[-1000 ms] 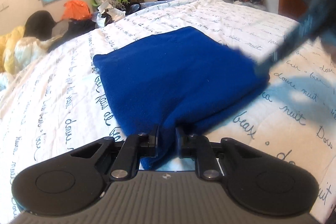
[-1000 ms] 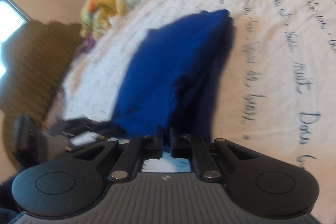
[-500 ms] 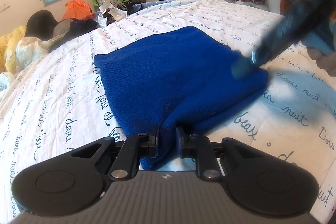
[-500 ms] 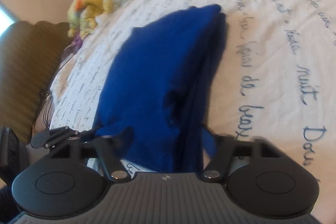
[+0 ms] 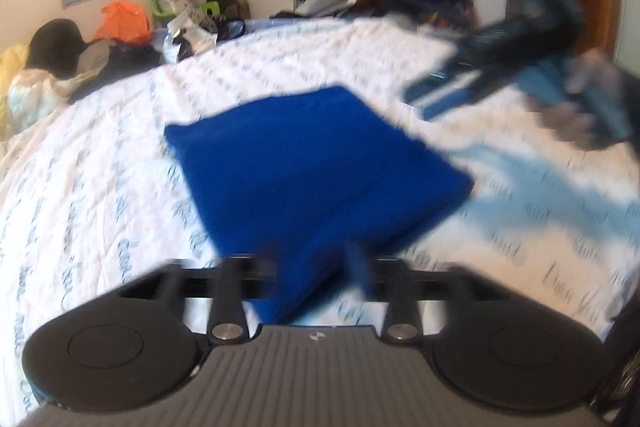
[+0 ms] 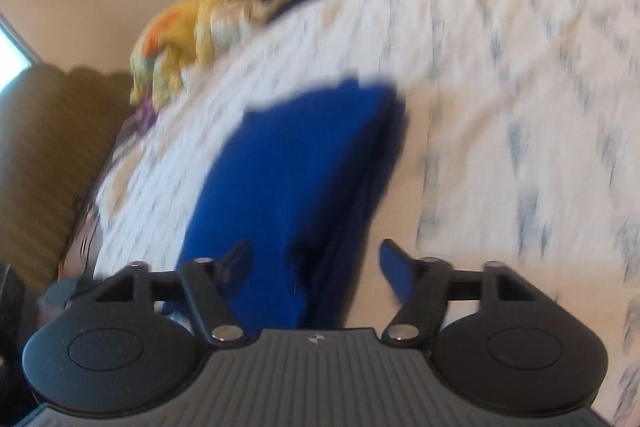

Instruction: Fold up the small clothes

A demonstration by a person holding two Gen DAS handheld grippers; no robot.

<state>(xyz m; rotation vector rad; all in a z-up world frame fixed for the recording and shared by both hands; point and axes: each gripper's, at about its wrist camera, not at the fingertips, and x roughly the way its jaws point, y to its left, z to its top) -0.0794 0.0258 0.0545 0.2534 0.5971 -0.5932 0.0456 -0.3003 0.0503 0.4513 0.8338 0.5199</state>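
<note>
Release of folded blue garment (image 5: pixel 304 163) on the bed (image 5: pixel 100 179).
Left gripper (image 5: pixel 314 263) and right gripper (image 6: pixel 316 263), jaws just opened and spread, nothing pinched; withdrawal should be made clear of the cloth, the fold left undisturbed.

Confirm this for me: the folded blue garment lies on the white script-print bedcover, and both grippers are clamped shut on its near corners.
Not quite. The folded blue garment does lie on the white script-print bedcover, but neither gripper is clamped. The left gripper and right gripper have just been opening; each wrist view shows the fingers spread clear of the cloth between them.
</note>
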